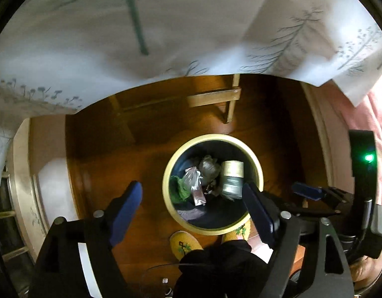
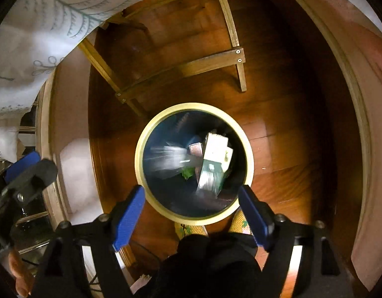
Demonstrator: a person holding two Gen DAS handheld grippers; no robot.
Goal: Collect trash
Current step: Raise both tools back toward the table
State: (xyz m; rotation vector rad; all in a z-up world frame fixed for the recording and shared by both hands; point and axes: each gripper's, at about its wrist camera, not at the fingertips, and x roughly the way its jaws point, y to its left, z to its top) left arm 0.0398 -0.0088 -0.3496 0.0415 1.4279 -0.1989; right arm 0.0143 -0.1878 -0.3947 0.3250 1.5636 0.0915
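A round bin with a cream rim [image 1: 253, 159] [image 2: 141, 139] stands on the wooden floor below both grippers. It holds a paper cup [image 1: 232, 177], clear plastic wrap [image 1: 194, 181], crumpled foil [image 1: 209, 167] and green scrap [image 1: 179, 190]. In the right wrist view a white-green carton [image 2: 213, 164] and a blurred clear wrapper [image 2: 166, 160] are in the bin's mouth. My left gripper [image 1: 191, 198] is open and empty above the bin. My right gripper [image 2: 191, 198] is open and empty above it; it also shows in the left wrist view [image 1: 307, 191].
A white leaf-print tablecloth [image 1: 166, 24] [image 2: 42, 24] hangs over the table edge. Wooden table legs and crossbar [image 1: 215, 96] [image 2: 191, 67] stand behind the bin. The person's yellow slippers [image 1: 186, 244] [image 2: 240, 221] are at the bin's near side.
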